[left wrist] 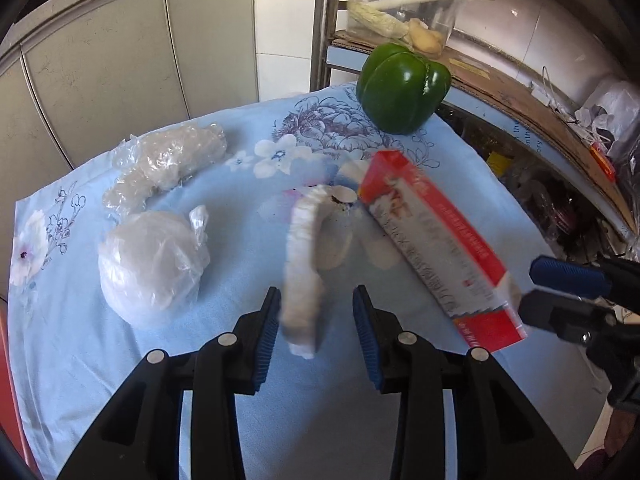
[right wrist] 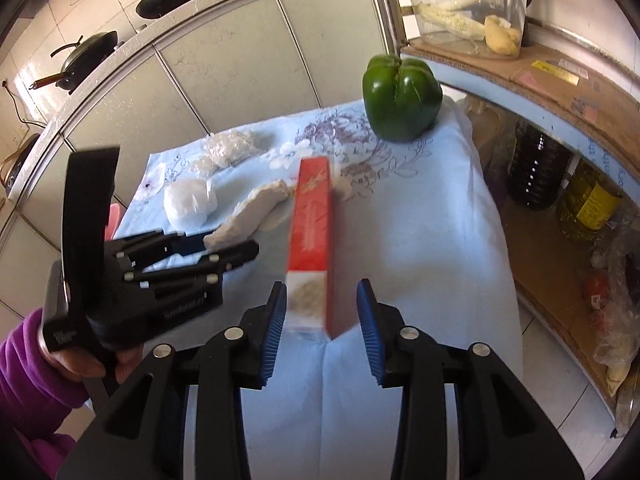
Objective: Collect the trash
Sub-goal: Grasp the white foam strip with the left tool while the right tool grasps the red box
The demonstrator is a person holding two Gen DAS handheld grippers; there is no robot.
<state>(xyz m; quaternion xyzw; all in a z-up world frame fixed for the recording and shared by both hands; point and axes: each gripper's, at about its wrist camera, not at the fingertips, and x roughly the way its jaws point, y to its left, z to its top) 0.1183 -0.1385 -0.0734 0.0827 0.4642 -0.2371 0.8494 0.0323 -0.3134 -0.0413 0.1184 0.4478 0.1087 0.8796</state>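
Both grippers slack, trash loose between their jaws.
Left gripper (left wrist: 316, 312) stands parted around a white wad (left wrist: 304, 272), pads off it; right gripper (right wrist: 322, 312) gapes about a blurred red box (right wrist: 312, 240) over the blue cloth (right wrist: 420, 240), near a pepper (right wrist: 402, 98).

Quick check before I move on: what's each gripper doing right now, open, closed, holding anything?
Left gripper: open, the white crumpled strip between its jaws, not pressed.
Right gripper: open, the red box between its jaws, not clamped.
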